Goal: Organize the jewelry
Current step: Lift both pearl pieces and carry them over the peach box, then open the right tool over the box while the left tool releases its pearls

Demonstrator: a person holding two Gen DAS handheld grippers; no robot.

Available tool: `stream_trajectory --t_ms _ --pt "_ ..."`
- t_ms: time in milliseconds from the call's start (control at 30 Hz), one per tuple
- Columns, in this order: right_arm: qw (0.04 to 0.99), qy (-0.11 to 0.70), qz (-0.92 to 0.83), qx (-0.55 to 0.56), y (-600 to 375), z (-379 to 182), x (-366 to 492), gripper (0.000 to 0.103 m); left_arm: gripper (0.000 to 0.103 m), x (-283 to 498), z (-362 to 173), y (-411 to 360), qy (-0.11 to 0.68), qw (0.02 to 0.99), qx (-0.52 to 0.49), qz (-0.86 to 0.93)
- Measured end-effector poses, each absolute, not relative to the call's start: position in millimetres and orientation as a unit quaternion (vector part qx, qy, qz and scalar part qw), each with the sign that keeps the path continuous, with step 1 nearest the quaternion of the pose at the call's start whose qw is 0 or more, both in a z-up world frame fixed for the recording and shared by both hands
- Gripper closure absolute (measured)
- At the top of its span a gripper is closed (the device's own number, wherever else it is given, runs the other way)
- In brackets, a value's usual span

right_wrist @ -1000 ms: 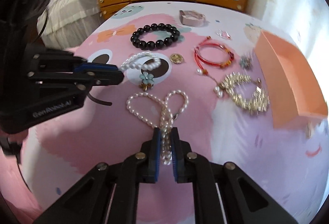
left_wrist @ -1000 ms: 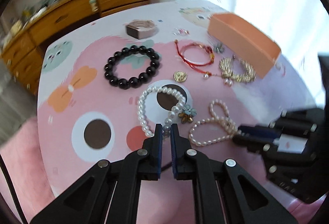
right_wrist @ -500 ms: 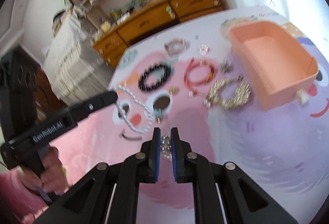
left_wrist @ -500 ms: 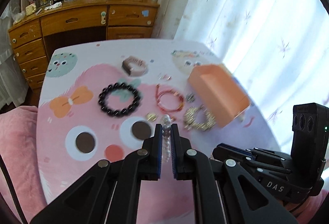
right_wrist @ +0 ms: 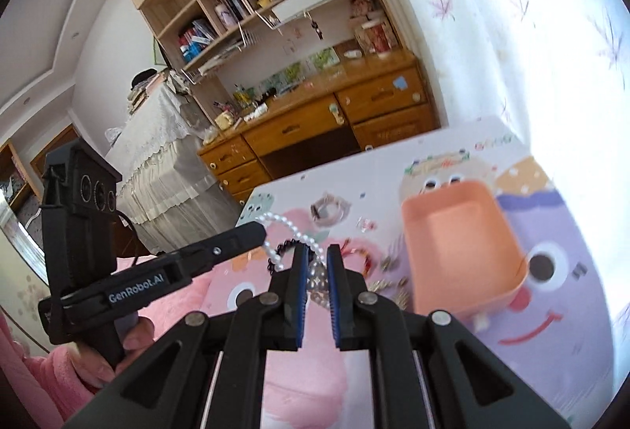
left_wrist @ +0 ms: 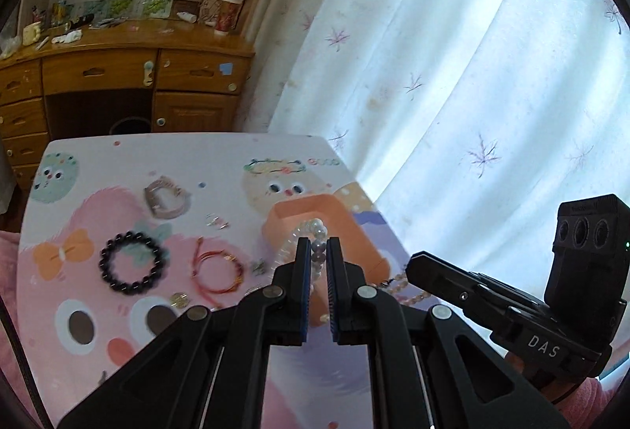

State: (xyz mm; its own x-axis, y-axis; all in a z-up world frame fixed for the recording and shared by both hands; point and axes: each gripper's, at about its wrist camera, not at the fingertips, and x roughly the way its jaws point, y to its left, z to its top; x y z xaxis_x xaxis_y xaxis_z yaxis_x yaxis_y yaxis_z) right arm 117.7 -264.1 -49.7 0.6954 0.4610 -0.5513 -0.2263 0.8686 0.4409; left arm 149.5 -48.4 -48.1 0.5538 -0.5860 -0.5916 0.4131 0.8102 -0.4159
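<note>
My left gripper pinches a pearl bracelet | right gripper pinches a pearl strand | both blurred above the orange box.

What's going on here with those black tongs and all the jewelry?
A person is sorting jewelry with two hand-held grippers. The left gripper and the right gripper each pinch a pearl strand, lifted near the orange box. A black bead bracelet and a red cord bracelet wait on the table.
</note>
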Motion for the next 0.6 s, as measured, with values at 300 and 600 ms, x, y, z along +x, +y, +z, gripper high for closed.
stream_trajectory --t_ms 300,600 --pt "0.901 0.360 0.193 0.148 -321.3 -53.1 154.5 0.093 0.098 170.4 -57.1 -118.7 0.387 0.868 -0.142 -0.276" --pt "0.878 0.402 0.208 0.157 -358.8 -86.8 188.7 0.093 0.098 189.6 -87.5 -166.9 0.428 0.852 -0.152 -0.259"
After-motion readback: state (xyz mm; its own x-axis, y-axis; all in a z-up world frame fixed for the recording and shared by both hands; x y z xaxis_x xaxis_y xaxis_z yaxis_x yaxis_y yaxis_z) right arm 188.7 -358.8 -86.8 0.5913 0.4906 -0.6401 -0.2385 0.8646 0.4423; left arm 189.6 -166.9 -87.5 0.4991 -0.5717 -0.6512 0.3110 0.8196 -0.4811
